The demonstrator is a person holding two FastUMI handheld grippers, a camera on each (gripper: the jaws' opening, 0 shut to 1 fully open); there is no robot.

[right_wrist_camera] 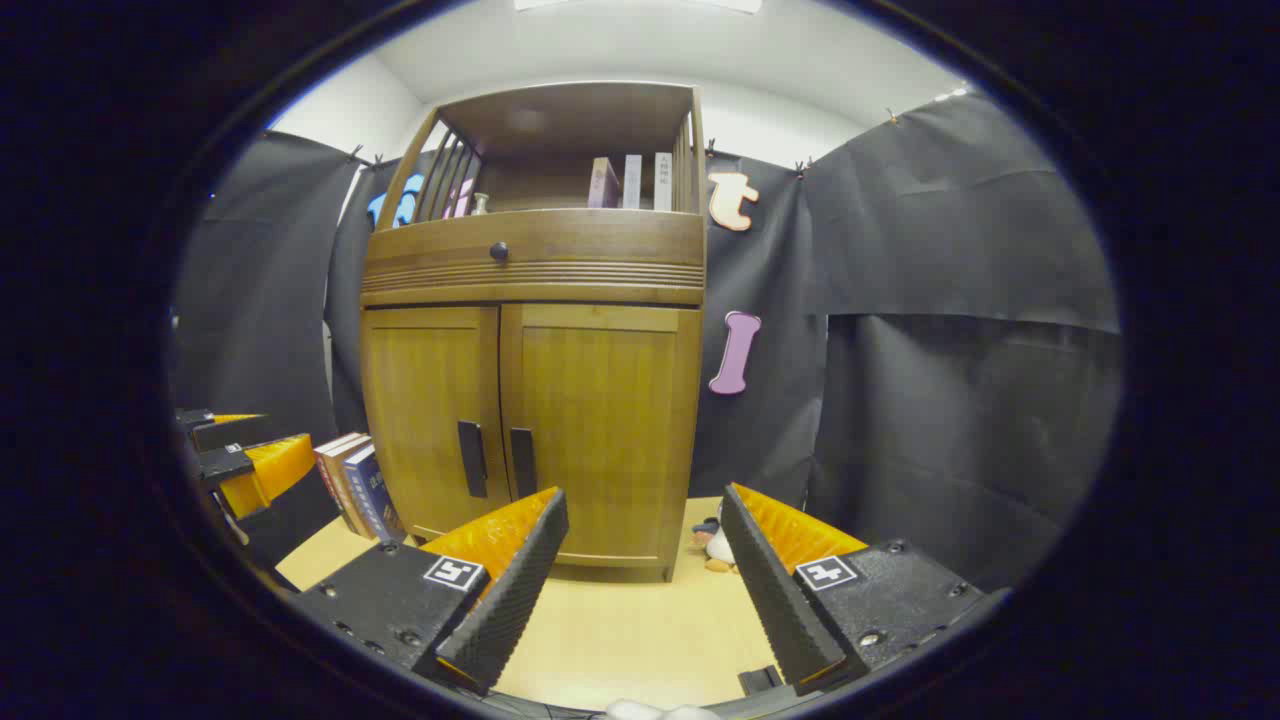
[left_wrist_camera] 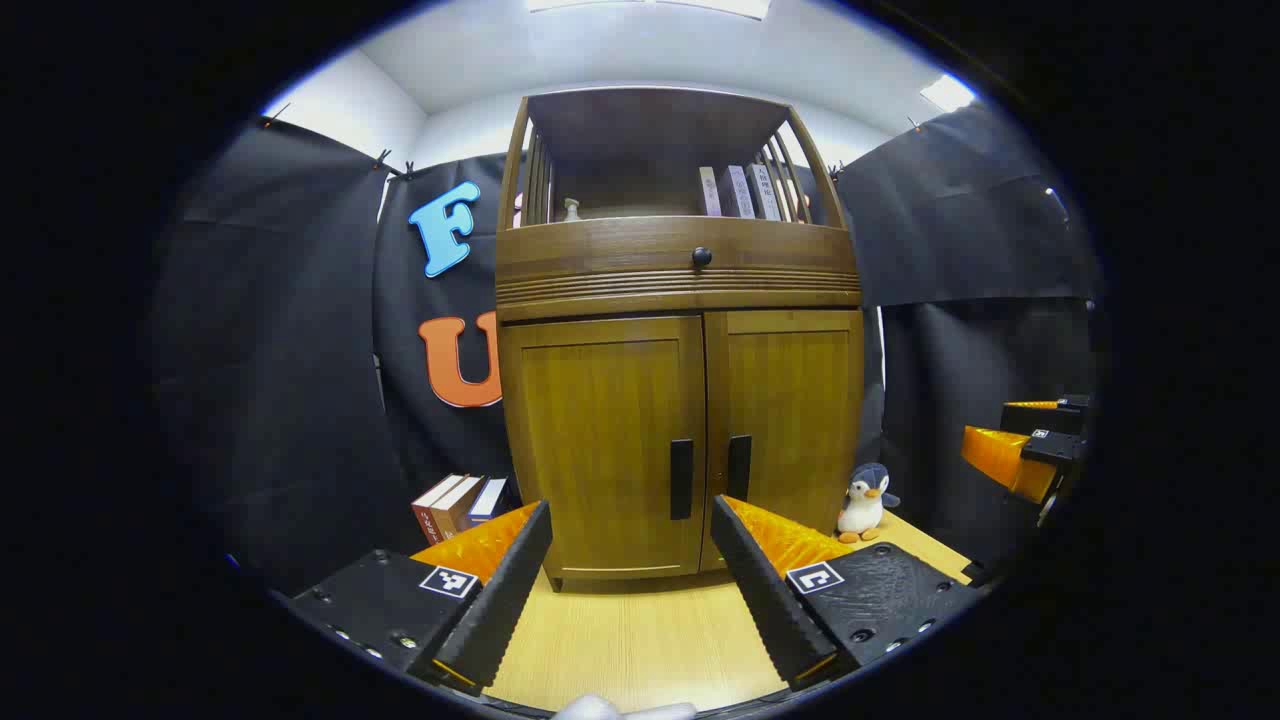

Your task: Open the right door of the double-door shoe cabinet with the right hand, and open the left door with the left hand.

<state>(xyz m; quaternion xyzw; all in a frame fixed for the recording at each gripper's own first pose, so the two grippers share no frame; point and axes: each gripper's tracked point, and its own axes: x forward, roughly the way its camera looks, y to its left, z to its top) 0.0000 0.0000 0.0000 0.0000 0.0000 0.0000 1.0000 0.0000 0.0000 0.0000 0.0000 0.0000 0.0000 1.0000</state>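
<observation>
A brown wooden shoe cabinet [left_wrist_camera: 680, 300] stands on a light wooden table, both doors closed. Its left door [left_wrist_camera: 600, 440] has a dark vertical handle [left_wrist_camera: 681, 478]; the right door [left_wrist_camera: 790, 410] has a matching handle [left_wrist_camera: 739, 467]. In the left gripper view my left gripper [left_wrist_camera: 632, 510] is open, some way in front of the doors. In the right gripper view the cabinet [right_wrist_camera: 540, 330] sits left of centre, with the right door [right_wrist_camera: 600, 430] and its handle [right_wrist_camera: 522, 462] ahead. My right gripper [right_wrist_camera: 645, 500] is open and apart from the doors. Nothing is held.
A drawer with a round knob [left_wrist_camera: 702, 257] and an open shelf with books [left_wrist_camera: 740, 190] top the cabinet. Books [left_wrist_camera: 455, 505] lean at its left, a penguin toy [left_wrist_camera: 865, 503] sits at its right. The other gripper [left_wrist_camera: 1020, 450] shows at the right edge.
</observation>
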